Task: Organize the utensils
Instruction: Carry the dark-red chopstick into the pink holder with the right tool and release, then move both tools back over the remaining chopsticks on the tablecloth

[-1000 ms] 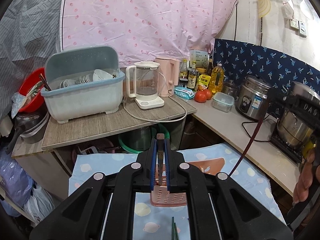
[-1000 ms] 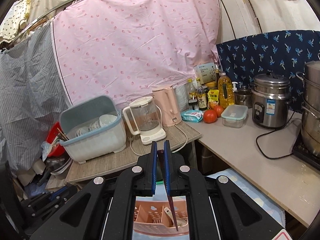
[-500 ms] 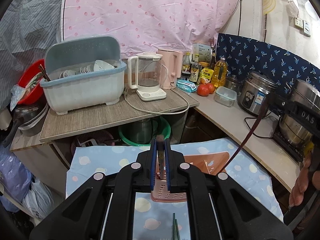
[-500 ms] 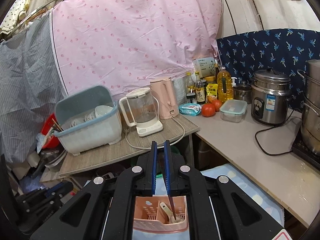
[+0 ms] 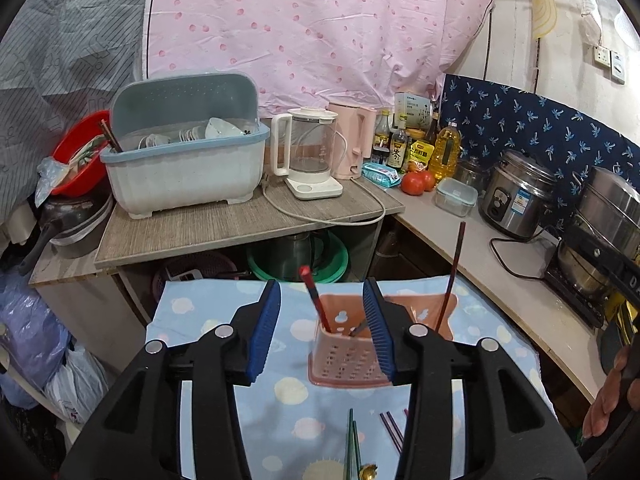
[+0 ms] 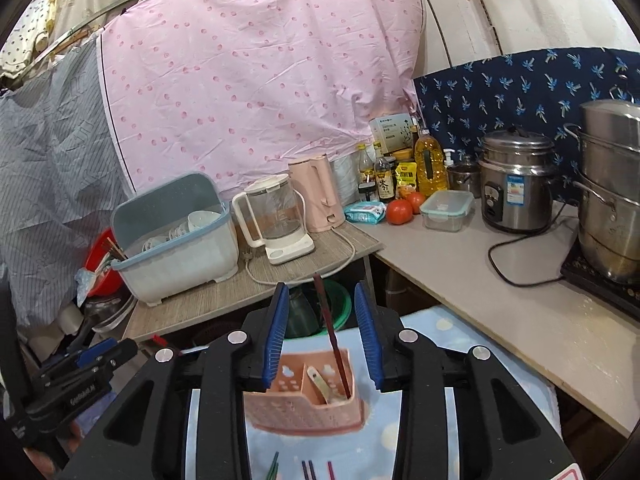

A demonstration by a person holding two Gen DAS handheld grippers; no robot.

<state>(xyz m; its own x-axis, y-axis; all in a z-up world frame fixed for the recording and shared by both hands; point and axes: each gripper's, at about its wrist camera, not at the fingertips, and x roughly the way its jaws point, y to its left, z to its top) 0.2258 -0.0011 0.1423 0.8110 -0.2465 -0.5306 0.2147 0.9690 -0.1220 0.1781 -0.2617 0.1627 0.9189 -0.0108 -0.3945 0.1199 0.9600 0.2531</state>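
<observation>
I see both jaws apart, empty, above pink caddy (image 6: pixel 304 404). Loose chopsticks (image 5: pixel 352 440) lie below left gripper (image 5: pixel 326 330), long axis toward me; left gripper nearer than right gripper (image 6: pixel 322 336).

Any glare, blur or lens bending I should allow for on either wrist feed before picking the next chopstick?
Left wrist: sharp and evenly lit, no blur on the pink holder; fisheye bows the counter edge and darkens the corners. Right wrist: equally sharp, mild glare on the steel pot, chopstick crisp, same edge curving.
</observation>
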